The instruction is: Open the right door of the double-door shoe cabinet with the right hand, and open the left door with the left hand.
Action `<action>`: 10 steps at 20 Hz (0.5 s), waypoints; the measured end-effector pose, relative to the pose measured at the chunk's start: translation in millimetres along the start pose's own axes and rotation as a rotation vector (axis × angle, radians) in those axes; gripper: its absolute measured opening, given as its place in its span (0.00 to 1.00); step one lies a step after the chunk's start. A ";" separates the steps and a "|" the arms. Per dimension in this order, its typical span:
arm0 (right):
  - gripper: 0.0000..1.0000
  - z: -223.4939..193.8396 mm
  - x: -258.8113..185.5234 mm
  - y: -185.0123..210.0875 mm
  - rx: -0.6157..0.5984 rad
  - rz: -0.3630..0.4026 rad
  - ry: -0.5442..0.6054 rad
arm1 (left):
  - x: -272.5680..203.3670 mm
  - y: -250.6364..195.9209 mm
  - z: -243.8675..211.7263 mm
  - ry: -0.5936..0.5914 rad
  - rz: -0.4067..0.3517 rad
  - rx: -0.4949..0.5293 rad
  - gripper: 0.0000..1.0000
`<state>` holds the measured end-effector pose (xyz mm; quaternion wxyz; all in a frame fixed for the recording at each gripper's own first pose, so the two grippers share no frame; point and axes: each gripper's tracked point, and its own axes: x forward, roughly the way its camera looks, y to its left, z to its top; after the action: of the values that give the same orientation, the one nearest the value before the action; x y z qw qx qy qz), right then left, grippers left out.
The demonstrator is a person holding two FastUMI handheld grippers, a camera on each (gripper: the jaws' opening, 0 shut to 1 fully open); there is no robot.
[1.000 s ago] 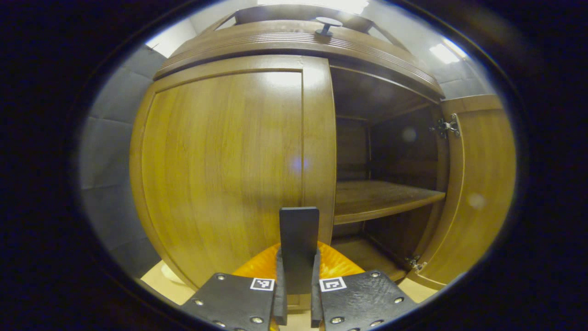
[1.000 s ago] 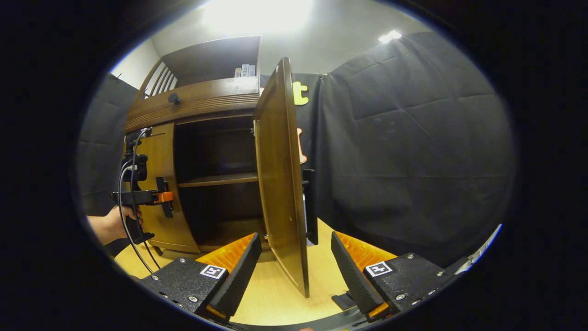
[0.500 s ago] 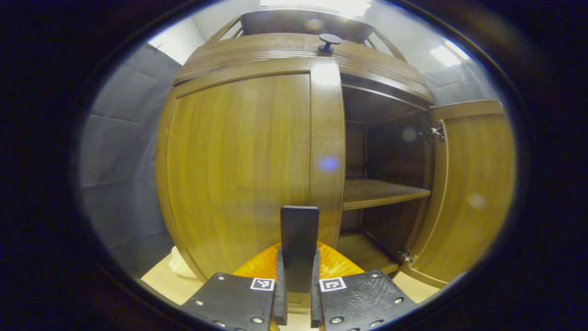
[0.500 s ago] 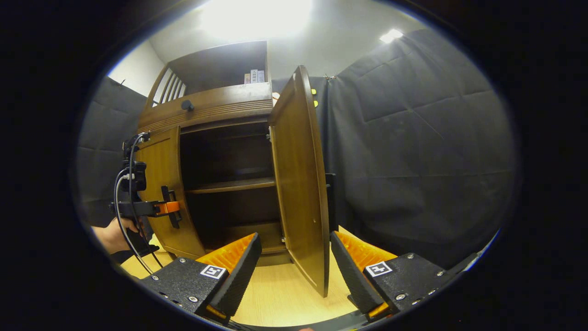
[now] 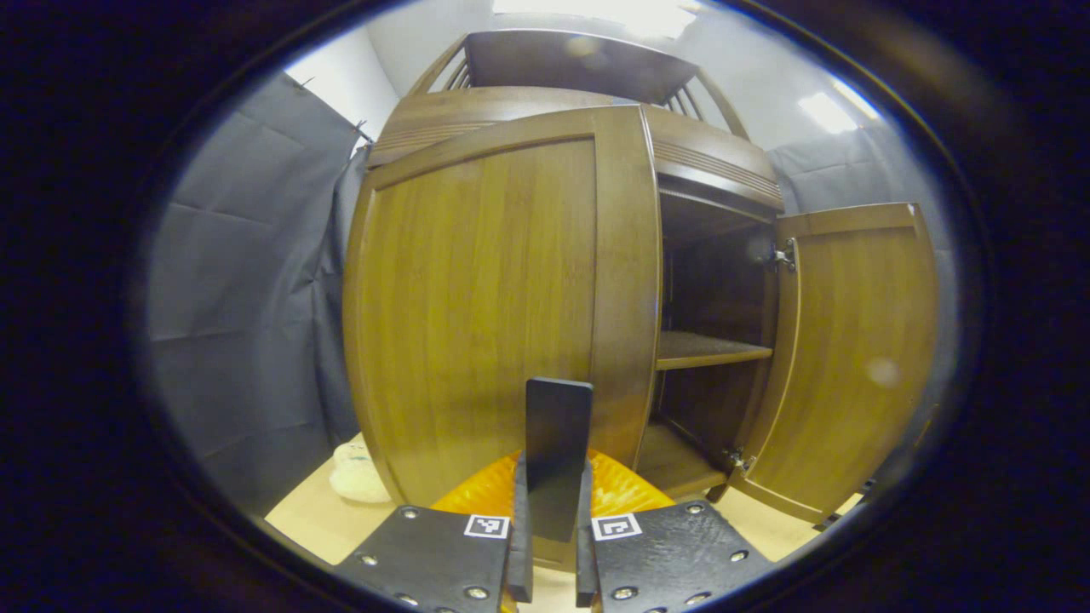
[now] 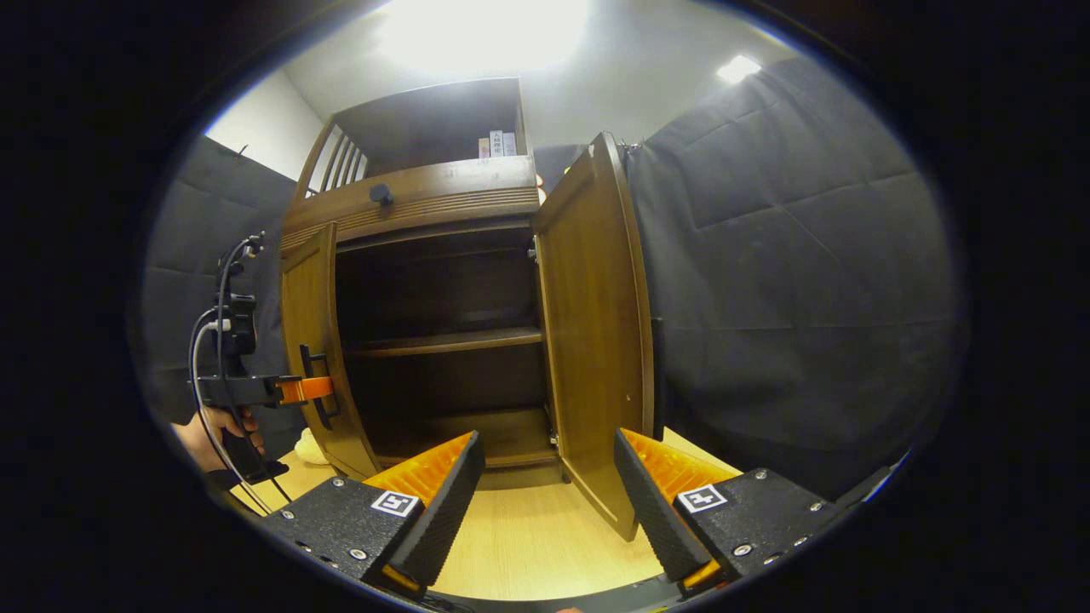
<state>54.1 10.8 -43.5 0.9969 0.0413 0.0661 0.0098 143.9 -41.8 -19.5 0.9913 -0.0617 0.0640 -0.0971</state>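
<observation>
The wooden shoe cabinet stands on a pale floor. In the left gripper view, my left gripper is shut on the dark flat handle of the left door, which stands partly swung out. The right gripper view has that same gripper at the left door, with a hand holding it. My right gripper is open with nothing between its fingers, a little in front of the right door, which is swung wide. The right door also appears at the right of the left gripper view.
Inside the cabinet are a dark shelf and a bottom board. A round knob sits on the drawer front above the doors. A white lump lies on the floor by the cabinet's left side. Black cloth walls surround the booth.
The left door has swung out from shut to partly open with my left gripper on its handle. The right door has swung wider, out from between my right gripper's fingers.
</observation>
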 end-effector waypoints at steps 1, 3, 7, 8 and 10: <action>0.94 -0.7 -1.1 3.0 0.002 0.003 0.003 | -0.4 -0.3 -2.7 0.001 -0.002 0.000 0.25; 0.94 0.8 -3.3 10.1 0.005 0.014 0.002 | -0.1 -0.8 -2.9 0.003 -0.008 -0.001 0.20; 0.94 1.3 -8.9 25.2 0.003 0.040 0.000 | 0.4 1.1 1.4 -0.003 0.011 0.000 0.25; 0.94 1.0 -10.1 29.3 0.004 0.047 0.001 | 0.4 2.4 2.6 -0.007 0.020 0.002 0.24; 0.94 -1.3 -9.6 33.7 0.003 0.062 0.004 | -2.7 4.3 10.3 -0.013 0.039 0.010 0.24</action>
<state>43.9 44.2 -40.7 0.9959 0.0446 0.0667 0.0407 143.5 -35.9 -9.7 0.9937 -0.0562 0.0585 -0.0779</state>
